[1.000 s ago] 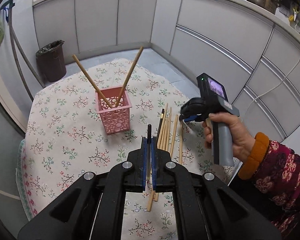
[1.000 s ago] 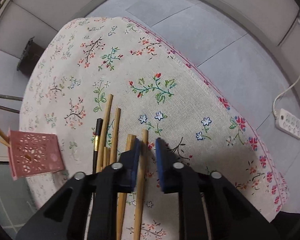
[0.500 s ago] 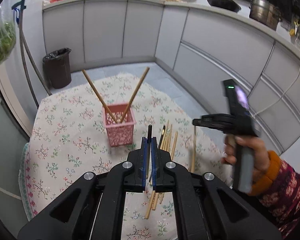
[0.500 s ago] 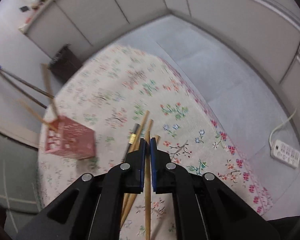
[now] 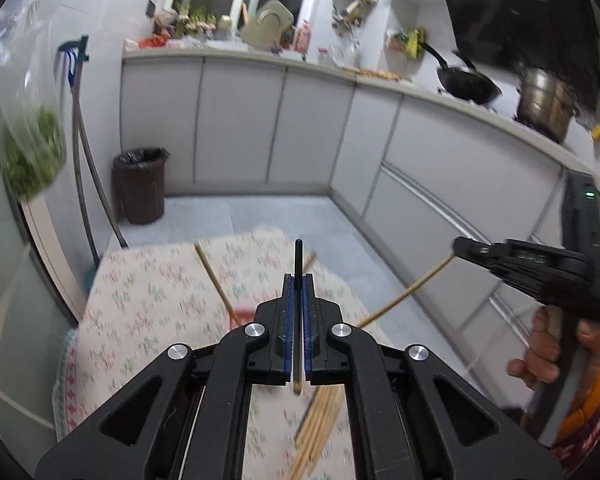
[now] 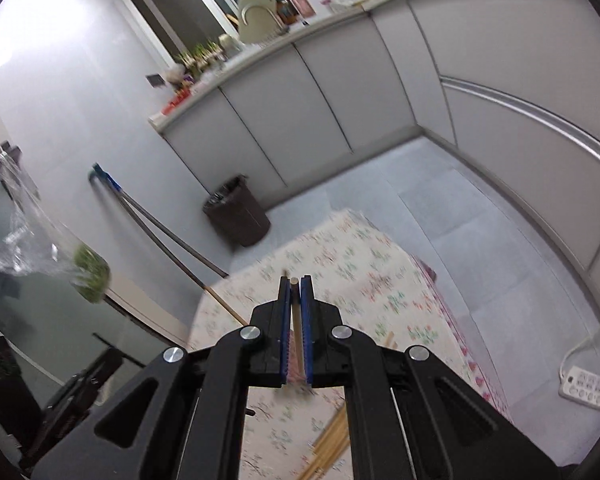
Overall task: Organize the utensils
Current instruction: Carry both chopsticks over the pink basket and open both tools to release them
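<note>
Left gripper (image 5: pixel 297 280) clenched on a black chopstick (image 5: pixel 298 260), frame centre; right gripper (image 6: pixel 295 282) clenched on a wooden chopstick (image 6: pixel 295 286), which slants from it at right in the left view. Below, loose chopsticks (image 5: pixel 320 424) lie on the floral tablecloth (image 5: pixel 148 304); pink holder (image 5: pixel 244 315) mostly hidden behind the left jaw

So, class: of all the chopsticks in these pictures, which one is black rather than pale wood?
The black chopstick clamped in the left tool. The right tool grips a wooden chopstick, and the loose wooden chopsticks on the table are pale too.
</note>
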`<state>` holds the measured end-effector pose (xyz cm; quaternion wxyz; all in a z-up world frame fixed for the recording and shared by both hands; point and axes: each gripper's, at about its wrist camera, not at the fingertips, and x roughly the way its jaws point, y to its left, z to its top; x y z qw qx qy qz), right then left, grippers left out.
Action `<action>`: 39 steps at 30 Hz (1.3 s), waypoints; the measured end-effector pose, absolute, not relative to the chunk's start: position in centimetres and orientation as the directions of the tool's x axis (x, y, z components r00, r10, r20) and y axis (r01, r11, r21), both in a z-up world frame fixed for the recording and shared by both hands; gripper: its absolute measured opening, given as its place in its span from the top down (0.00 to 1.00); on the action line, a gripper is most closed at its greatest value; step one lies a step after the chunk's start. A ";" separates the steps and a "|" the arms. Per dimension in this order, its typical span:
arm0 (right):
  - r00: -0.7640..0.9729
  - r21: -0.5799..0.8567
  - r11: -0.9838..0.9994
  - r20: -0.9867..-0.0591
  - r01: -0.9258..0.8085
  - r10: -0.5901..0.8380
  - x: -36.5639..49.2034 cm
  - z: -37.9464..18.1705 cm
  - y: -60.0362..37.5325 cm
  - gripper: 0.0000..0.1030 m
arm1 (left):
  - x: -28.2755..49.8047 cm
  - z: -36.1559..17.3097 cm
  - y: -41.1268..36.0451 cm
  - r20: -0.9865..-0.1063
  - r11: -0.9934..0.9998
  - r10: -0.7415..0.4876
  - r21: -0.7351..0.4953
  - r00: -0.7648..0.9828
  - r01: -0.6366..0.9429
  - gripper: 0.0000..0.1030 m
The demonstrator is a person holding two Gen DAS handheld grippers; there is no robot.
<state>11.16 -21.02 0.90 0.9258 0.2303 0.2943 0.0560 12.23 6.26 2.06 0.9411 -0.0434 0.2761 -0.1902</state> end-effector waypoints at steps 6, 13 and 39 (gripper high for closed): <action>0.852 0.444 0.896 -0.461 -0.018 0.246 12.4 5.0 -19.4 0.95 | 16.1 3.3 6.9 -0.463 0.945 -0.323 -0.207 0.825 0.254 0.97; 0.840 0.404 0.914 -0.486 -0.031 0.243 15.0 4.2 -17.3 0.95 | 20.5 -0.6 7.4 -0.536 0.950 -0.302 -0.234 0.788 0.205 0.97; 0.791 0.261 0.961 -0.566 -0.096 0.233 21.3 -1.6 -9.3 0.91 | 19.9 -0.4 11.5 -0.531 0.931 -0.313 -0.334 0.788 0.145 0.78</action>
